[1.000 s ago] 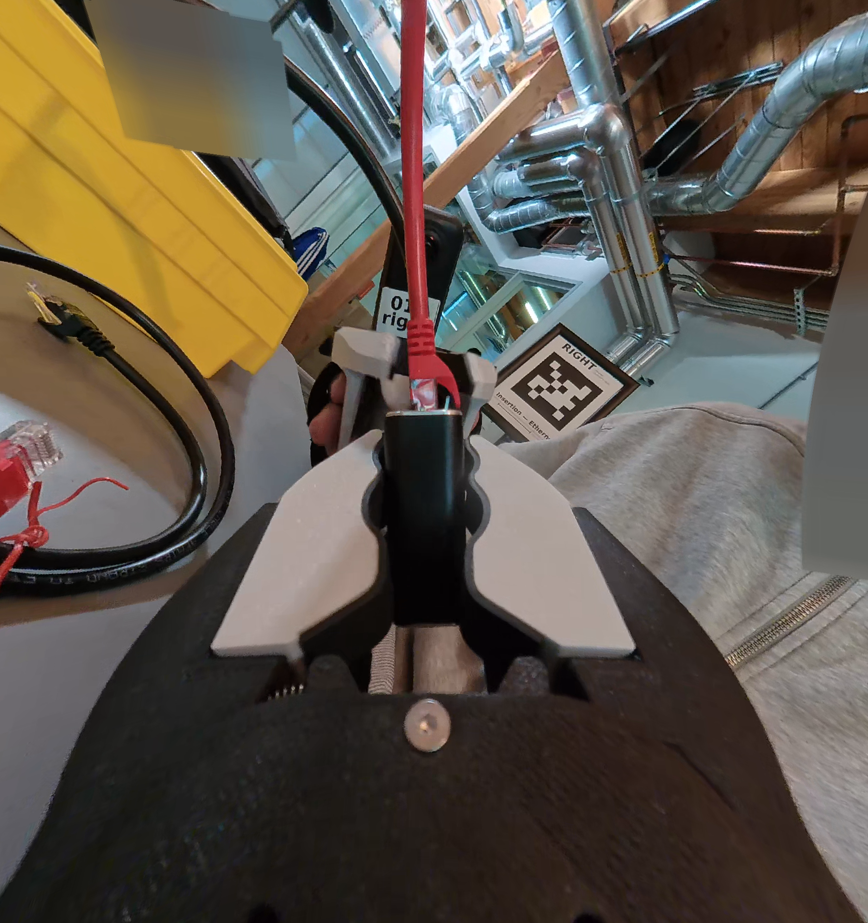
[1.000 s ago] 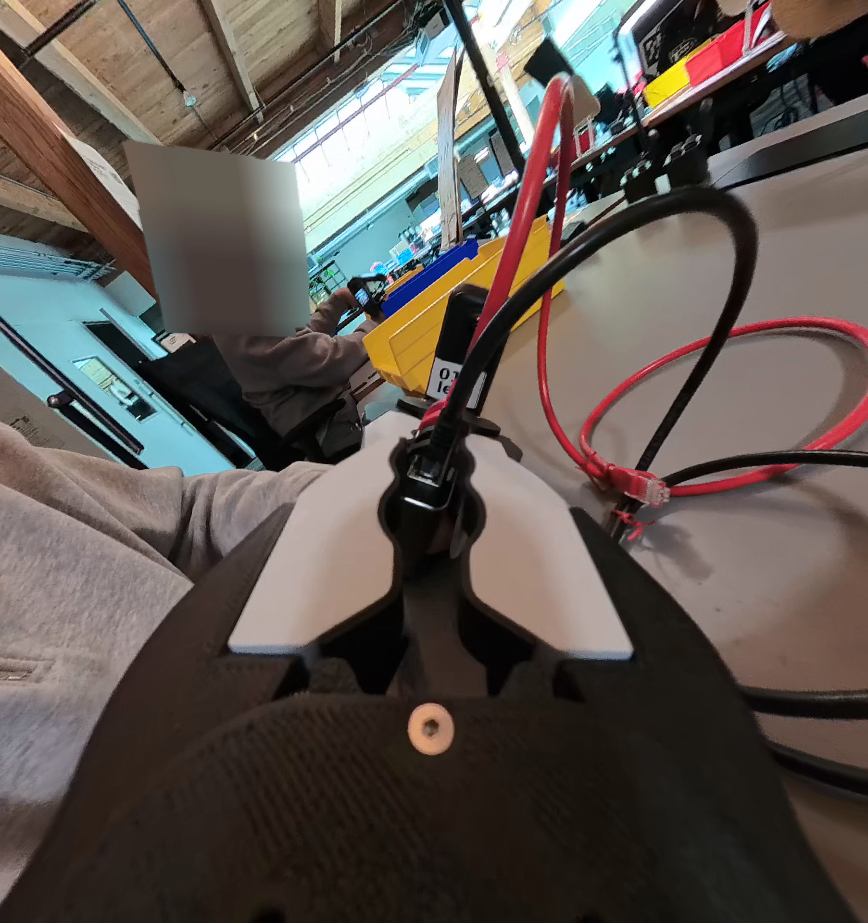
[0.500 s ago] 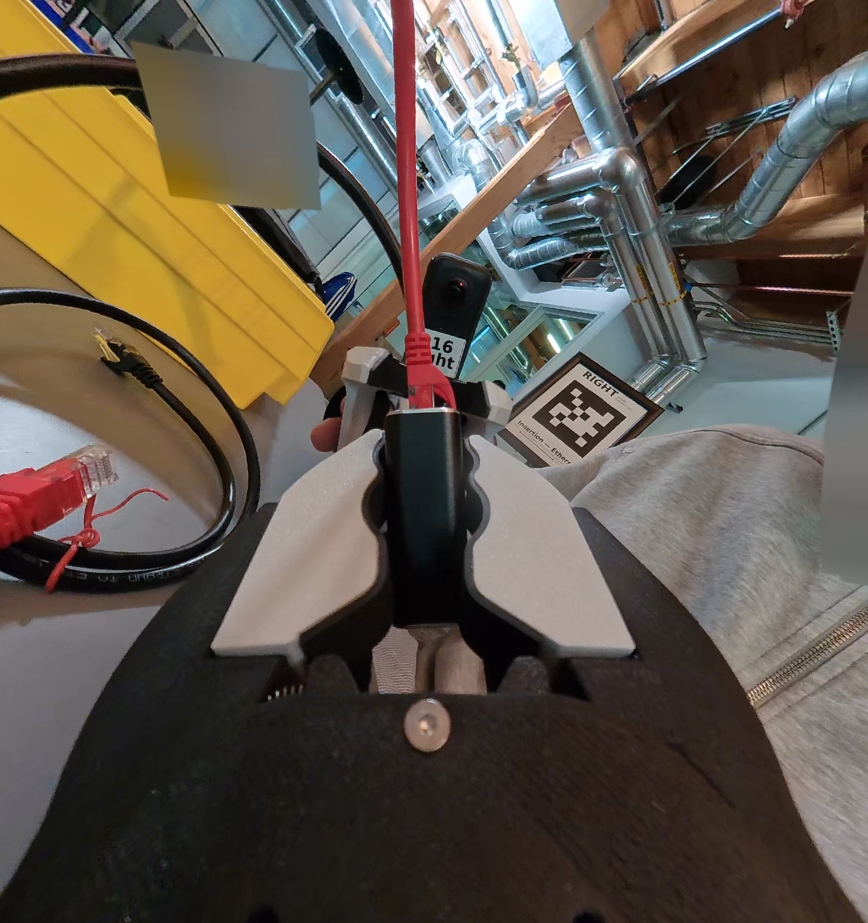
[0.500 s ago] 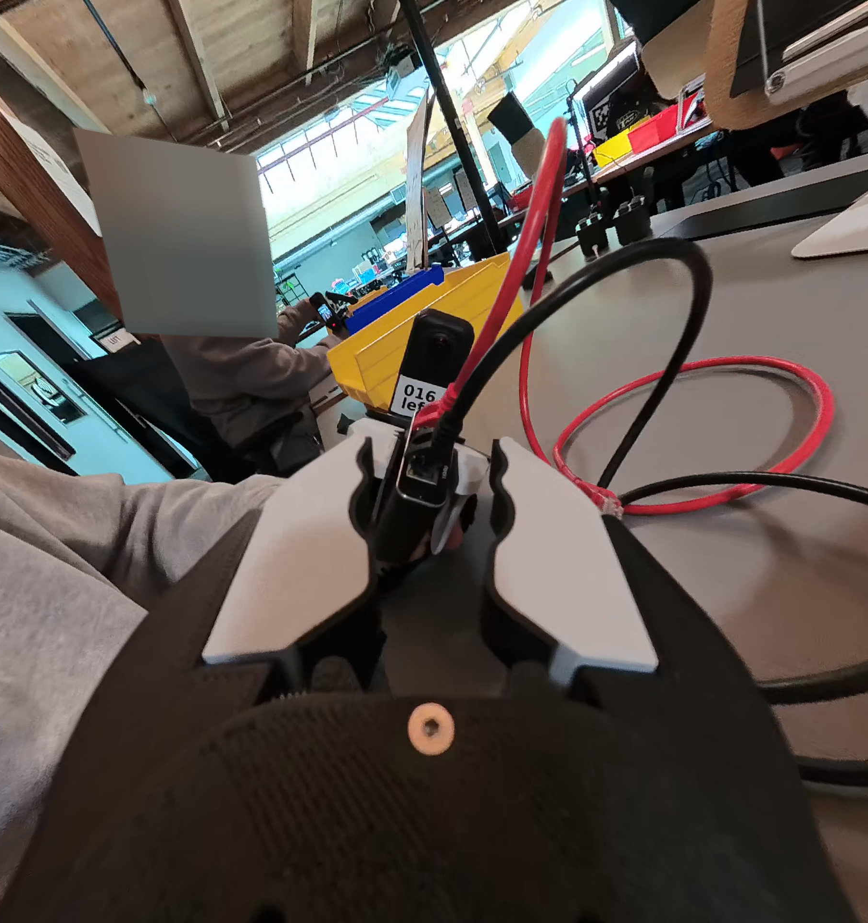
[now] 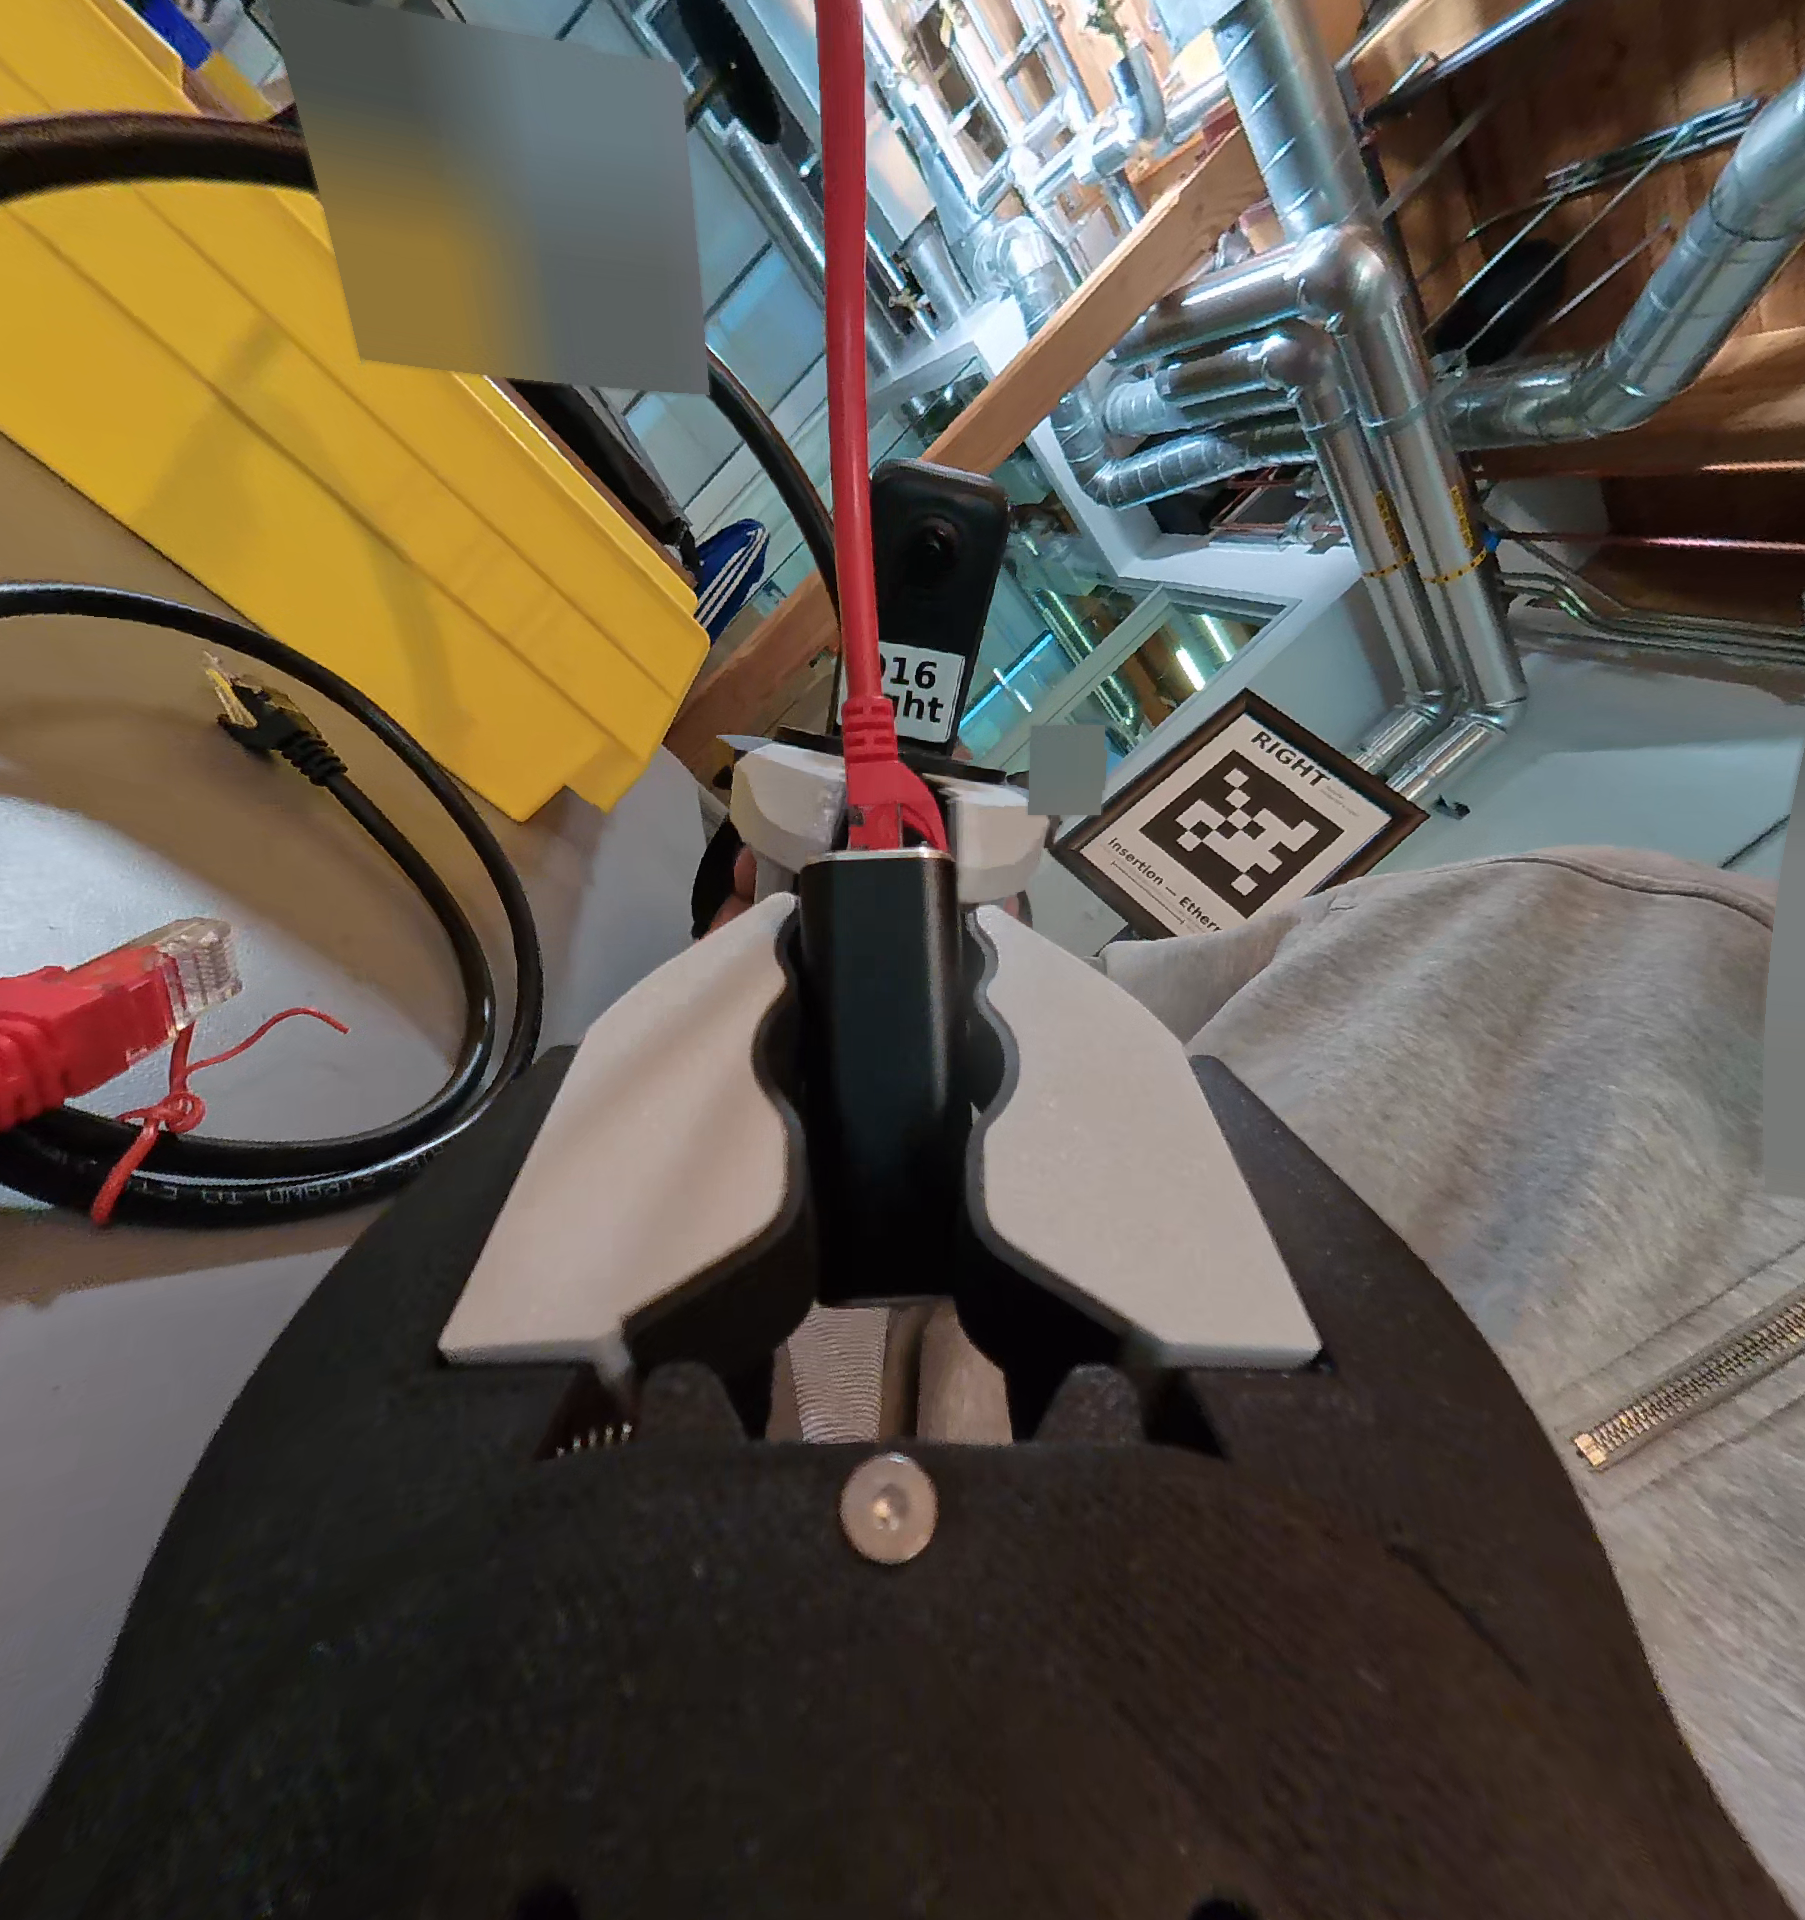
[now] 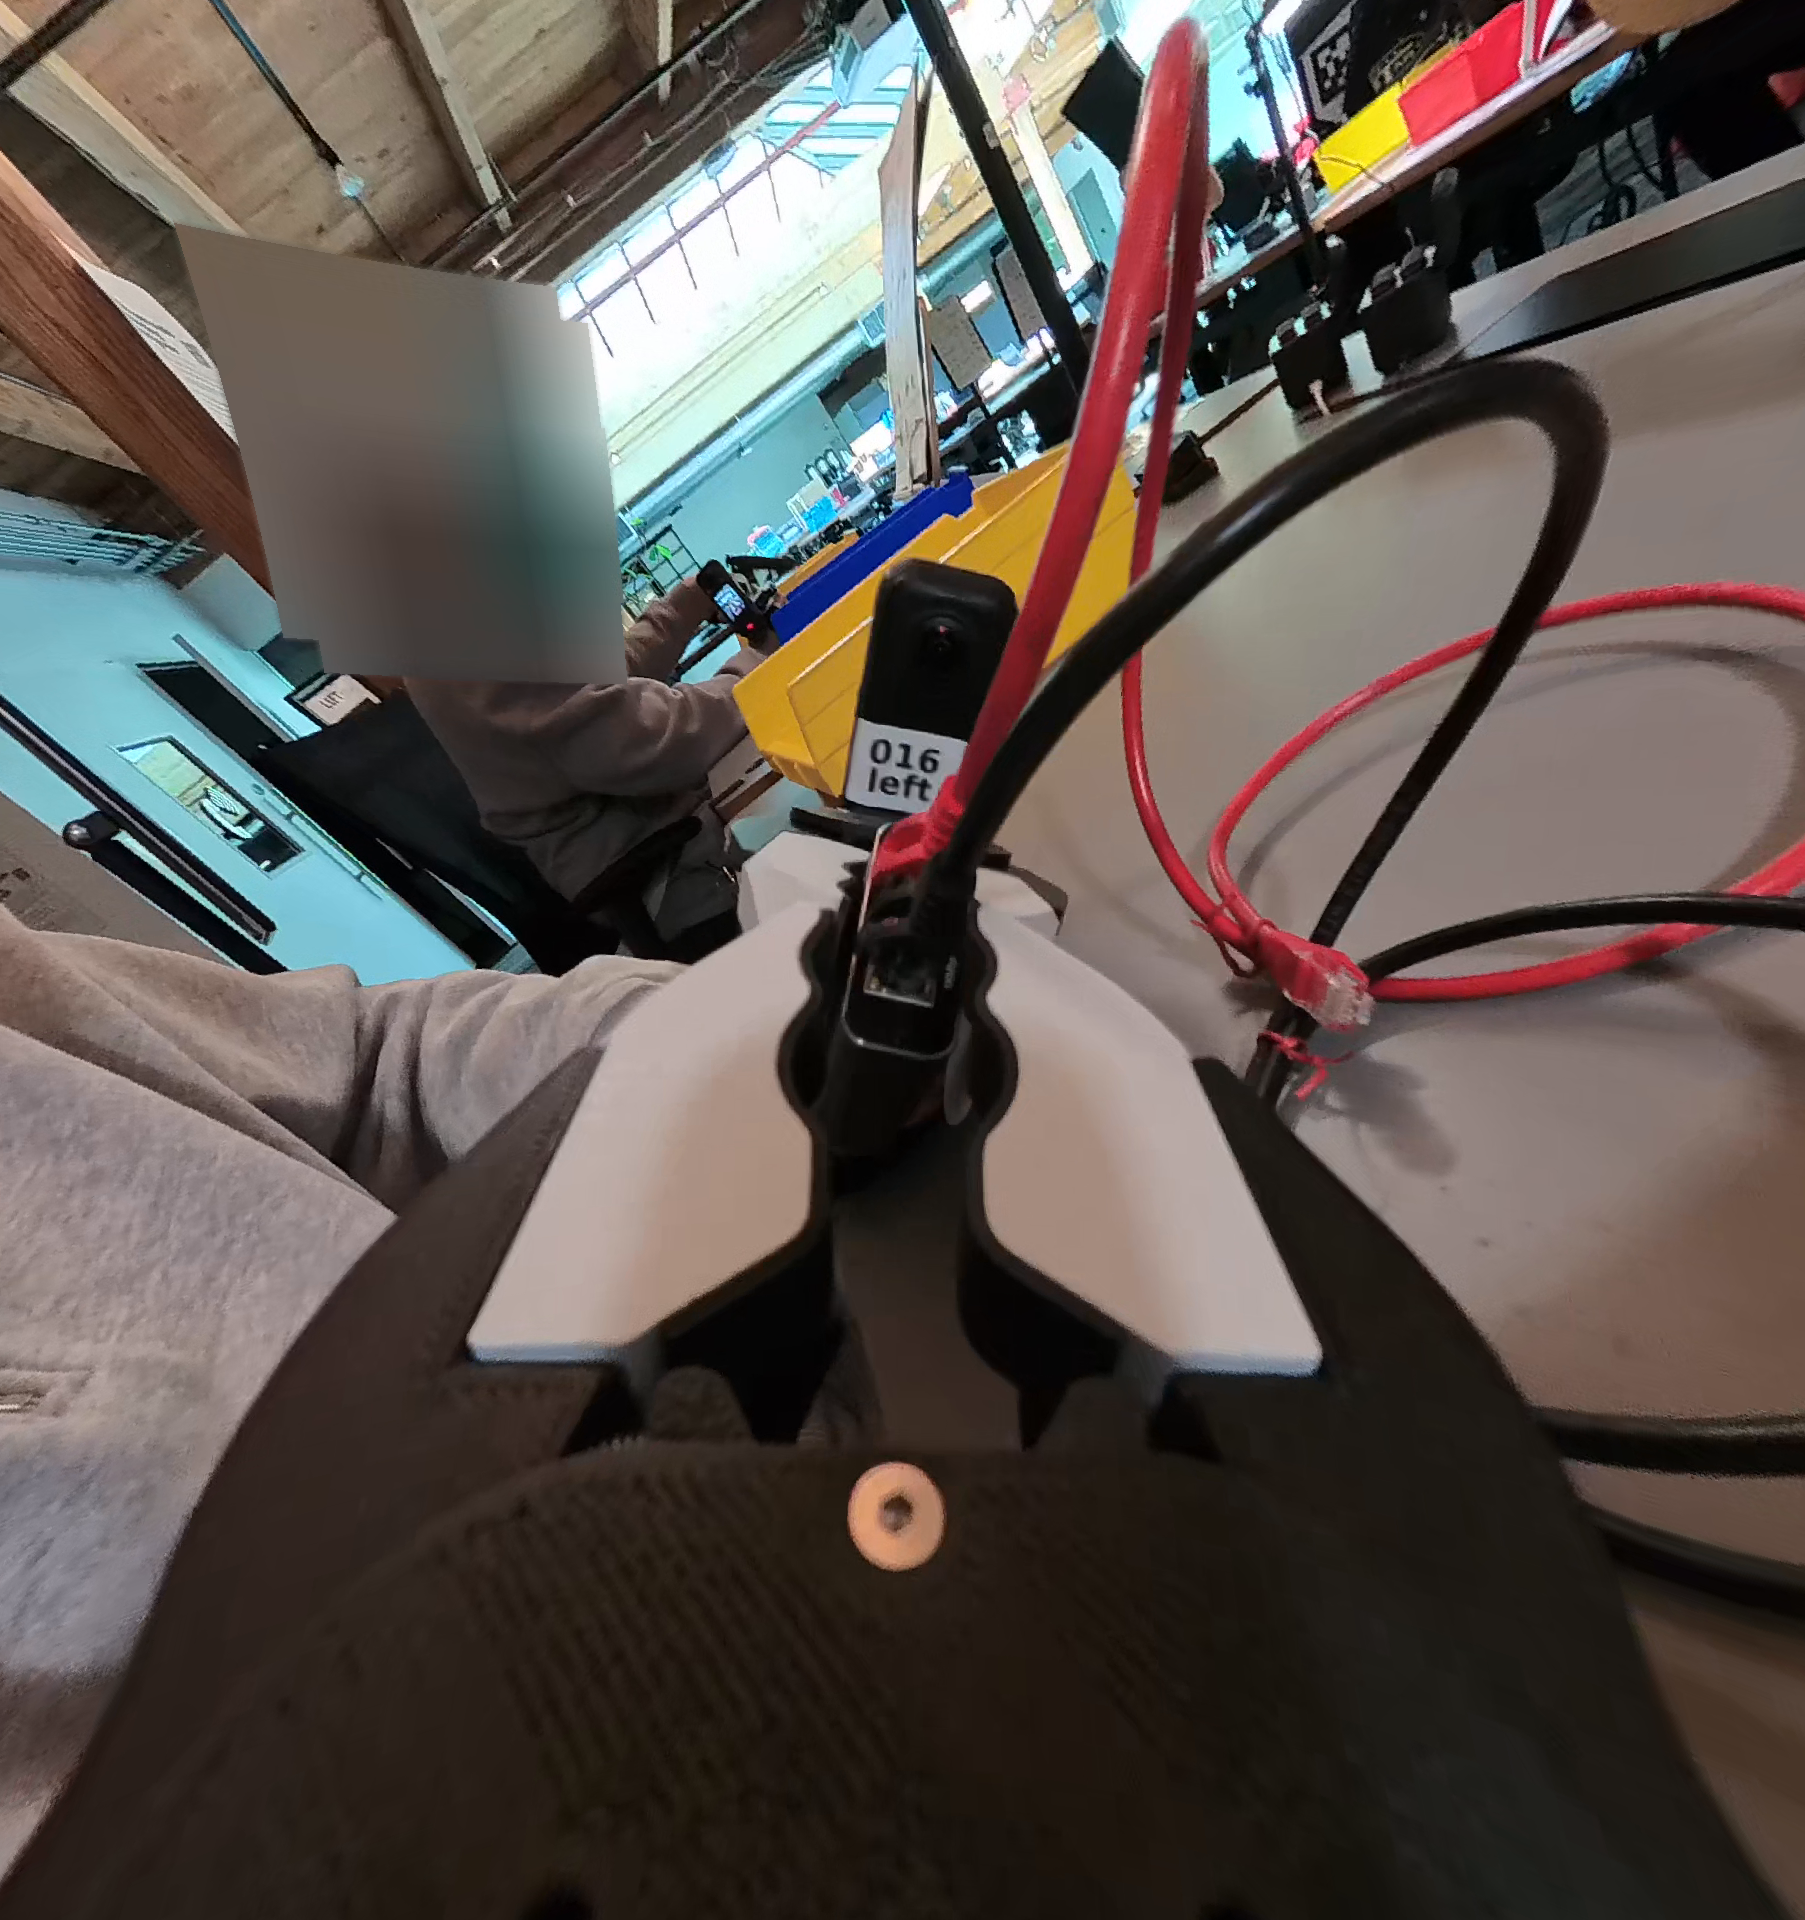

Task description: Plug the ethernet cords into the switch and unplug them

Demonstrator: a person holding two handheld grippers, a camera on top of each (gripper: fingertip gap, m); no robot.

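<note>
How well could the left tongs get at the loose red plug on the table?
Probably not yet: the left tongs are clamped on the switch. The red plug itself lies uncovered beside them.

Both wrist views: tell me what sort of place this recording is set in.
Probably an industrial-style workshop or lab. Bare metal ducts run along timber beams overhead, a yellow parts bin sits on the grey worktable, and more benches with bins stretch back through the open hall.

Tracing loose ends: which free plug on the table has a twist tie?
The red plug; its cord carries a thin red tie. The black plug has none.
</note>
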